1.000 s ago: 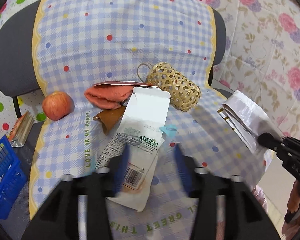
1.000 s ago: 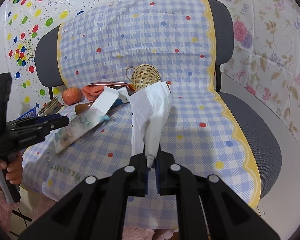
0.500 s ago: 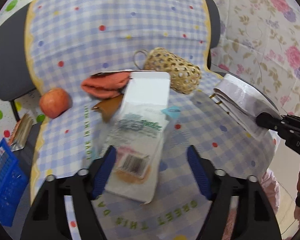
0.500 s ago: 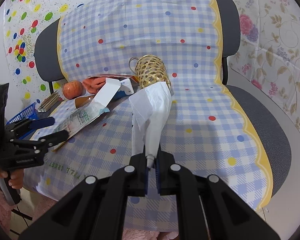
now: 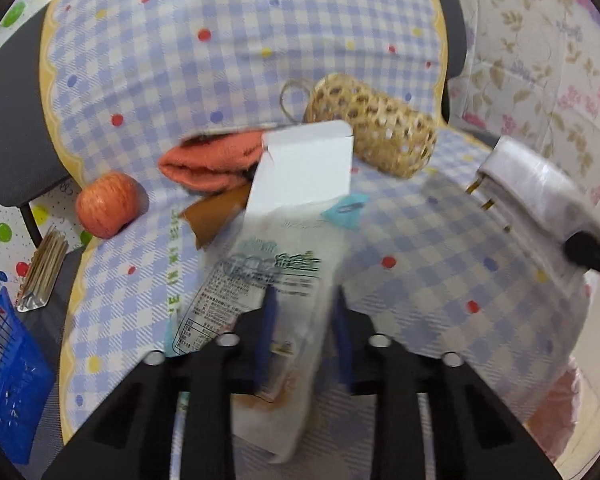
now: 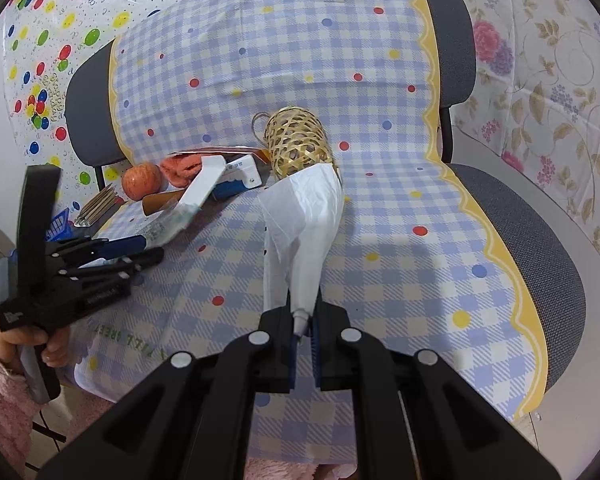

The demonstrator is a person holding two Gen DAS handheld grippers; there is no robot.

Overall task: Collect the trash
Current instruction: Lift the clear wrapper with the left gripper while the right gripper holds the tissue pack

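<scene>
the right gripper [image 6: 303, 322] is clamped on a crumpled white plastic bag [image 6: 306, 220] above a blue-checked dotted cloth [image 6: 380, 208], a woven bamboo basket [image 6: 298, 144] behind it, the left gripper [image 6: 148, 248] closing around a printed white packet [image 6: 172, 226].

The left gripper [image 5: 302, 320] is angling downward, its jaws having just been closing; the right gripper [image 6: 303, 334] is staying clamped shut.

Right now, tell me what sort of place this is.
Probably a room in a home, dressed up for recording: an office chair draped in a checked cloth, floral sheeting on the wall, and an apple among household clutter.
</scene>
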